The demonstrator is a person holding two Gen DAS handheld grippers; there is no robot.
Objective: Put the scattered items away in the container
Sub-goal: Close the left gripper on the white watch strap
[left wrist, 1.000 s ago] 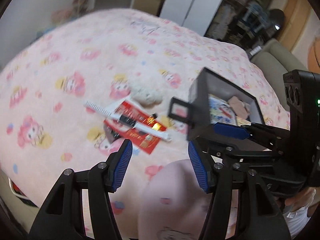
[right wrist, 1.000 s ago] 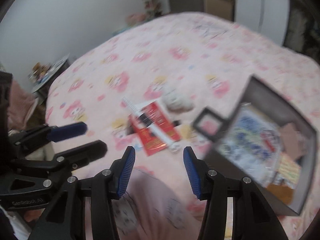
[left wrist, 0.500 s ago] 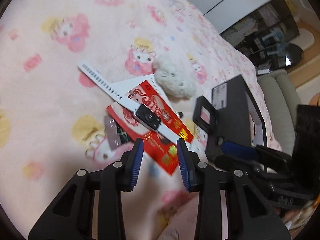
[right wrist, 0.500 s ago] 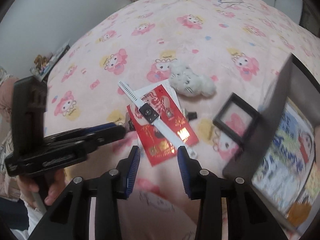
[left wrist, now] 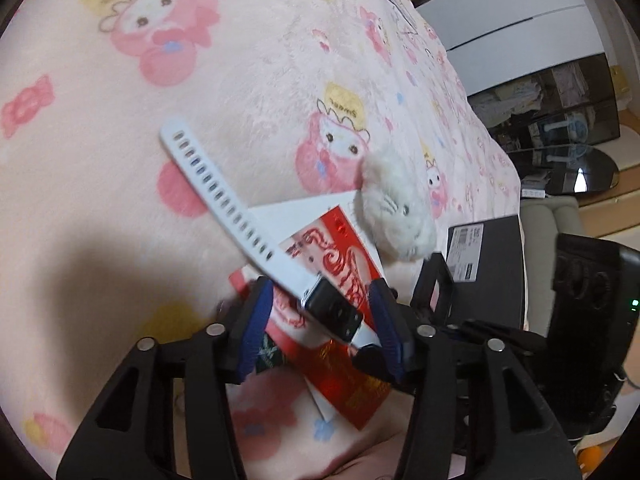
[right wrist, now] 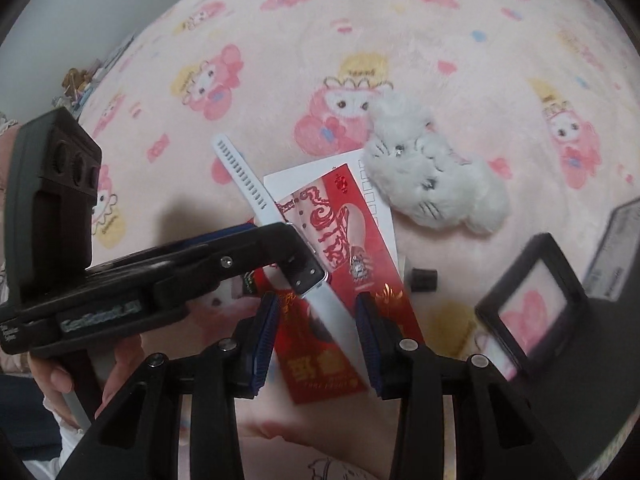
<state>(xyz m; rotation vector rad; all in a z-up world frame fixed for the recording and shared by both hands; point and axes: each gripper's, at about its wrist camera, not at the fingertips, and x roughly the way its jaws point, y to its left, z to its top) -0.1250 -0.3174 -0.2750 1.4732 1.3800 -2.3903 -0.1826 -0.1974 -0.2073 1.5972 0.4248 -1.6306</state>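
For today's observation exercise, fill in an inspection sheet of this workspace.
Surface: pink cartoon-print blanket.
Job's things: white watch lying on red envelope; fluffy toy; black frame; dark container at right.
Clutter: small black piece.
Grippers: left gripper astride watch face, jaws just reopened, not pressing; right gripper open over strap.
Cables: nothing seen.
Surroundings: white cabinet, shelving.

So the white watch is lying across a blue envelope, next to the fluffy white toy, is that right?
Not quite: the envelope is red, not blue. The right wrist view shows the white watch lying across it, next to the fluffy white toy.
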